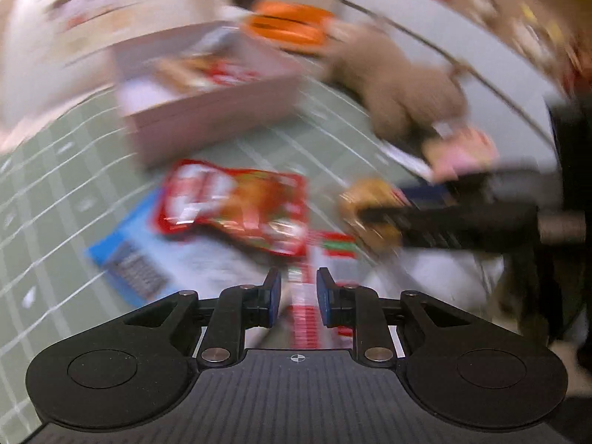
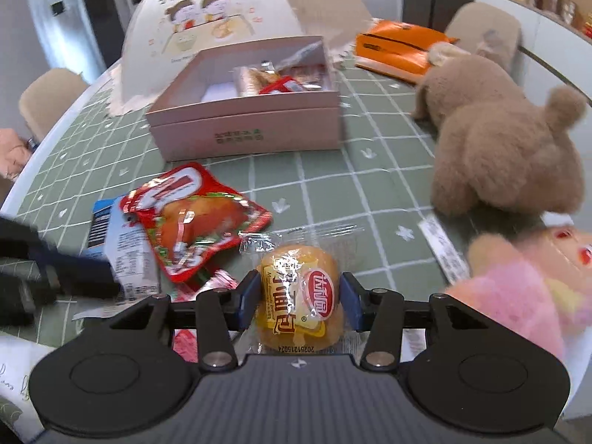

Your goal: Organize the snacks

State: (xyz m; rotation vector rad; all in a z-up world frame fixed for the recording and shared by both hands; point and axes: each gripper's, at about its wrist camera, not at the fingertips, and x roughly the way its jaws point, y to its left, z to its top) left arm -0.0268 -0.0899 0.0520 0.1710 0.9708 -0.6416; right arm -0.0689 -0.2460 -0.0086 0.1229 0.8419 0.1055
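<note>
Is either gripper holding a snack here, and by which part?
The right gripper holds the wrapped bun by its two sides, pads against the wrapper. The left gripper is open, holding nothing.

A table covered by a green cloth with a white grid fills the middle of the right wrist view. At upper centre a pale pink open cardboard box sits on it, with a white dome food cover printed with cartoon children behind. An orange flat packet lies upper right, a brown plush toy at right. A red foil snack pouch lies lower left, overlapping a blue-and-white packet.
</note>
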